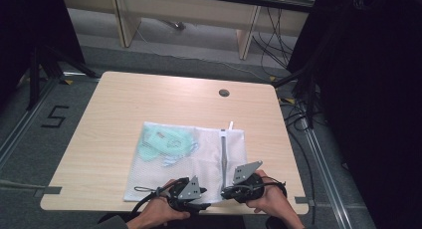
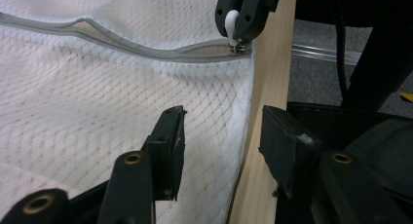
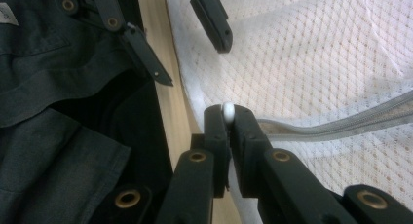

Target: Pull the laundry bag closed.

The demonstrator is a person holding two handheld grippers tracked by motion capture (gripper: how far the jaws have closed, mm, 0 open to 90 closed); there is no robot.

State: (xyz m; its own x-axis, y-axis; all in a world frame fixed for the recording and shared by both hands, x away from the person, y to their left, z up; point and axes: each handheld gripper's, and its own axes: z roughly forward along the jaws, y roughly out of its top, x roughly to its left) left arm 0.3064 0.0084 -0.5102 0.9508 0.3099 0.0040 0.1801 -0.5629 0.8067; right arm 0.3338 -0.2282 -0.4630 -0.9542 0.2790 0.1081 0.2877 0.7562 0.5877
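R gripper (image 3: 229,136): we see jaws pinching white zip pull (image 3: 227,110) at near table edge, prob to run the zip.
L gripper (image 2: 219,146): jaws spread over bag's near edge, nothing held; we judge ready to brace the mesh.
Mesh bag (image 1: 209,154): flat mid-table, zipper (image 1: 224,157) part open.
Green garment (image 1: 164,143): inside, far-left corner.

right gripper (image 3: 229,118) clamped on white zipper pull (image 3: 227,110), mesh bag (image 3: 311,63)

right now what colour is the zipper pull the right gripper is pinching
White; the zipper pull shows best in the right gripper view.
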